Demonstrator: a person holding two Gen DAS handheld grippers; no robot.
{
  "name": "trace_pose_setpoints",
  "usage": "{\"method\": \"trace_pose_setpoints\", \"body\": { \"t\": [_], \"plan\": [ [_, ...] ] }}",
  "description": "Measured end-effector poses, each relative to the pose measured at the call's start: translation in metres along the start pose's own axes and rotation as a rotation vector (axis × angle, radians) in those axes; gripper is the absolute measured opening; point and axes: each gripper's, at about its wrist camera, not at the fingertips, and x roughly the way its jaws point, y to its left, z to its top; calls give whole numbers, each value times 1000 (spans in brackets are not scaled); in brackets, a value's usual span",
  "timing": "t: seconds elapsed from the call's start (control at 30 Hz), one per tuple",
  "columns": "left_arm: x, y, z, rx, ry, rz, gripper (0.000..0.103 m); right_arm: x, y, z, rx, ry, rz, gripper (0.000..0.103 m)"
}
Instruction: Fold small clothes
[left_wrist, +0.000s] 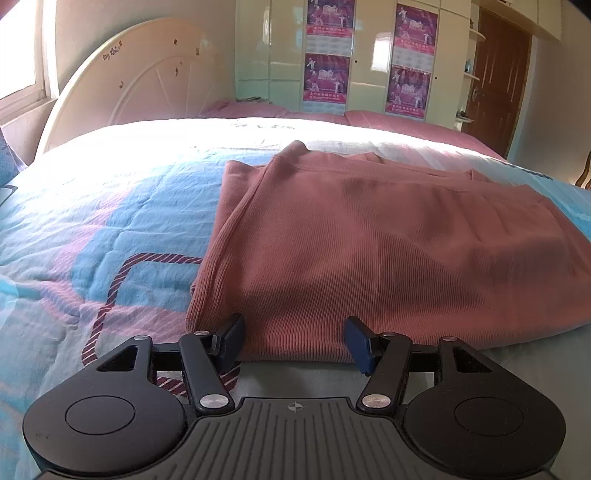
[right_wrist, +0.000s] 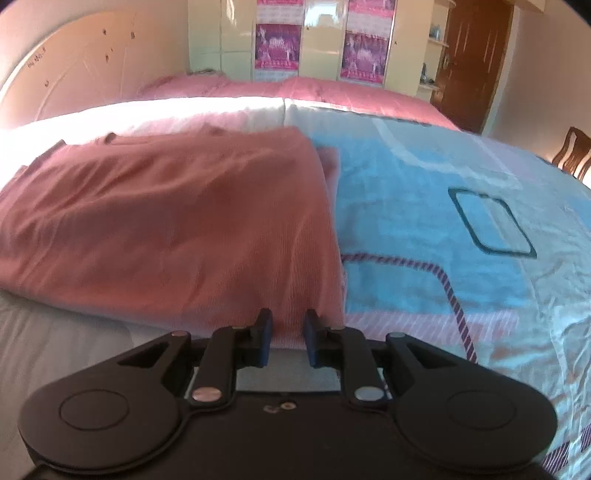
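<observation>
Though the pink ribbed garment (left_wrist: 369, 251) already lies partly folded on the bed (left_wrist: 110, 206), another fold seems due: left hand-held gripper (left_wrist: 295, 341) gapes wide at its near hem, right hand-held gripper (right_wrist: 287, 338) narrowly parted there.

We are in a home bedroom. We identify it by the bed (left_wrist: 92, 206) with its patterned blue quilt, the cream arched headboard (left_wrist: 147, 81), and pink pillows (right_wrist: 229, 86) at the head. A glossy wardrobe (left_wrist: 373, 55) carrying purple posters (left_wrist: 327, 79) stands beside a brown wooden door (left_wrist: 495, 77).
</observation>
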Motion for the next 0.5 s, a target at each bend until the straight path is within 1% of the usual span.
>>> {"method": "trace_pose_setpoints", "body": {
  "t": [0.3,0.33,0.43,0.5],
  "plan": [
    [-4,6,3,-11,13,-13,60,2,1,2,-12,16,-3,19],
    [-6,8,3,-18,12,-12,61,0,0,3,-8,17,-1,21],
    [-15,15,2,-32,-3,4,61,-9,-2,5,10,-7,4,22],
    [-25,21,1,-62,-20,24,61,-16,-3,6,8,-35,13,22]
  ]
}}
